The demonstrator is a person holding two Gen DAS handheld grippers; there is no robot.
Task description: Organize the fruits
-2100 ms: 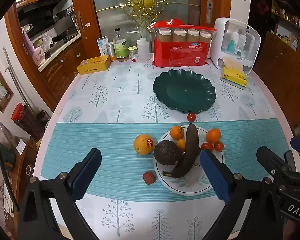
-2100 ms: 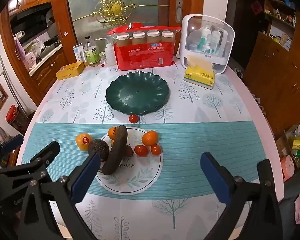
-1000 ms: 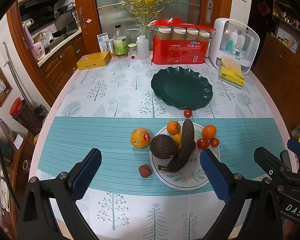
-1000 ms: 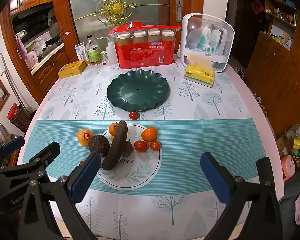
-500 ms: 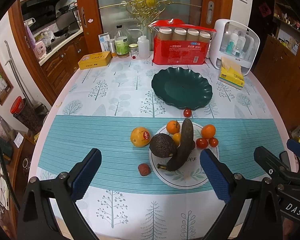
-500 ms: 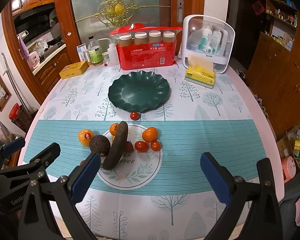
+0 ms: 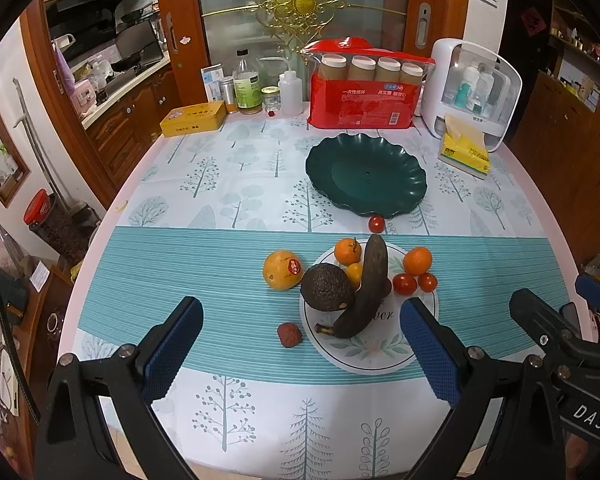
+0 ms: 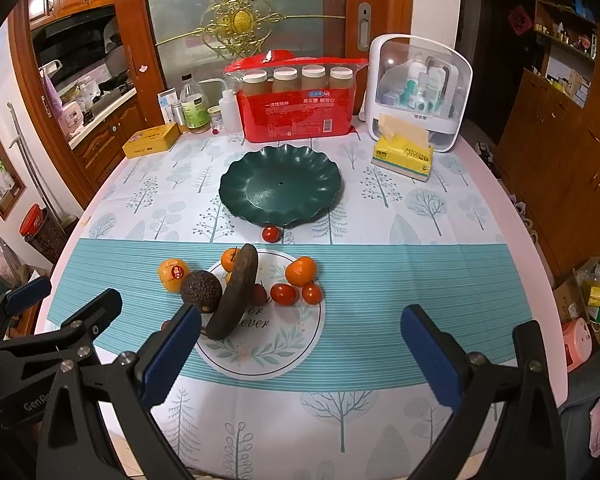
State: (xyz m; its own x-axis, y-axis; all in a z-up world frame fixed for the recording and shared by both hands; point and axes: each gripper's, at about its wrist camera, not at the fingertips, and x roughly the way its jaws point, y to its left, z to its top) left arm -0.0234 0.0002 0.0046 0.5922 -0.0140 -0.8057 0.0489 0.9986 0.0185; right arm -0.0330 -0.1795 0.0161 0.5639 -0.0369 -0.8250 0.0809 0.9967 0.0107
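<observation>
A white plate (image 7: pixel 368 350) (image 8: pixel 260 356) near the table's front holds a dark overripe banana (image 7: pixel 366 288) (image 8: pixel 236 292), an avocado (image 7: pixel 326 286) (image 8: pixel 201 286), tangerines (image 7: pixel 418 261) (image 8: pixel 300 271) and small tomatoes (image 7: pixel 405 283) (image 8: pixel 283 293). An orange (image 7: pixel 283 270) (image 8: pixel 173 274) and a lychee (image 7: pixel 289 335) lie on the cloth to the plate's left. One tomato (image 7: pixel 377 223) (image 8: pixel 270 233) sits by the empty dark green dish (image 7: pixel 366 174) (image 8: pixel 281 188). My left gripper (image 7: pixel 302 350) and right gripper (image 8: pixel 300 356) are both open, hovering short of the plate, holding nothing.
Along the table's far edge stand a red pack of jars (image 7: pixel 364 92), bottles (image 7: pixel 247 84), a yellow tin (image 7: pixel 193 119), a white organiser (image 7: pixel 474 88) and a yellow tissue pack (image 7: pixel 465 148). Wooden cabinets (image 8: pixel 560 148) flank the right side.
Both grippers have pulled back and risen a little, so the plate and fruit look smaller and farther. No fruit has moved; both grippers stay open.
</observation>
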